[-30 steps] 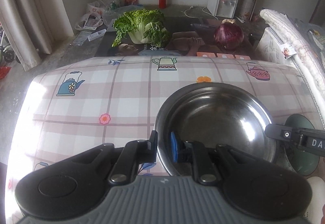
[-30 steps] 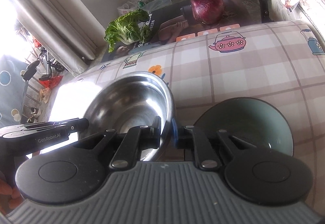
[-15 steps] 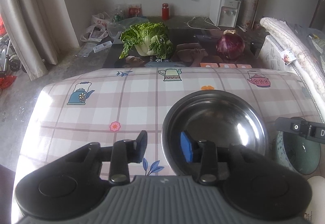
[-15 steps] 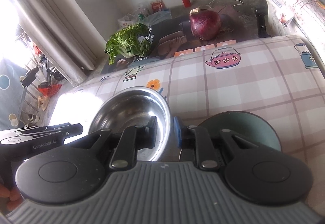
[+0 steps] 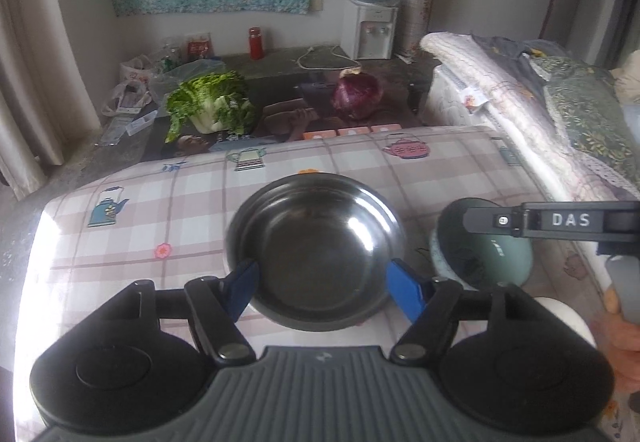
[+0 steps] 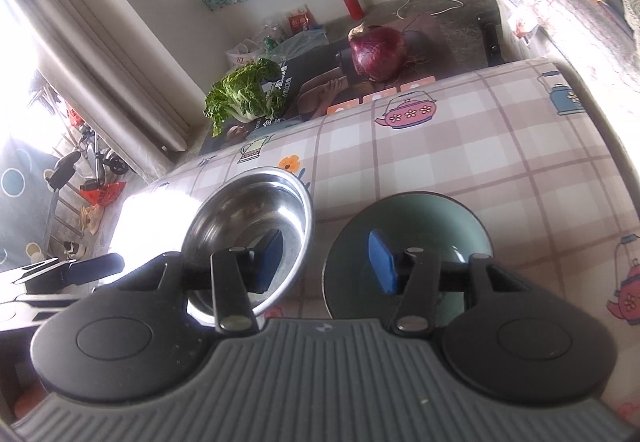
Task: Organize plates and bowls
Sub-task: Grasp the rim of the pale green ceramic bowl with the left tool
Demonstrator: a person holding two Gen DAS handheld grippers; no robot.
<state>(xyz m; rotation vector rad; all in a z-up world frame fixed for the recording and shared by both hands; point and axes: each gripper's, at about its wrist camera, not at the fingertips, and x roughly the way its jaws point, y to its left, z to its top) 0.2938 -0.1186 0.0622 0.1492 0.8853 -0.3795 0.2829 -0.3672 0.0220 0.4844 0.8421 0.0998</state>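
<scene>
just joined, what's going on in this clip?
A person with a gripper in each hand is sorting bowls on a checked tablecloth. A steel bowl and a green bowl sit side by side. Both grippers are open and hold nothing: the left gripper is spread around the steel bowl's near side, and the right gripper hovers over the gap between the bowls. Nothing is stacked yet.
</scene>
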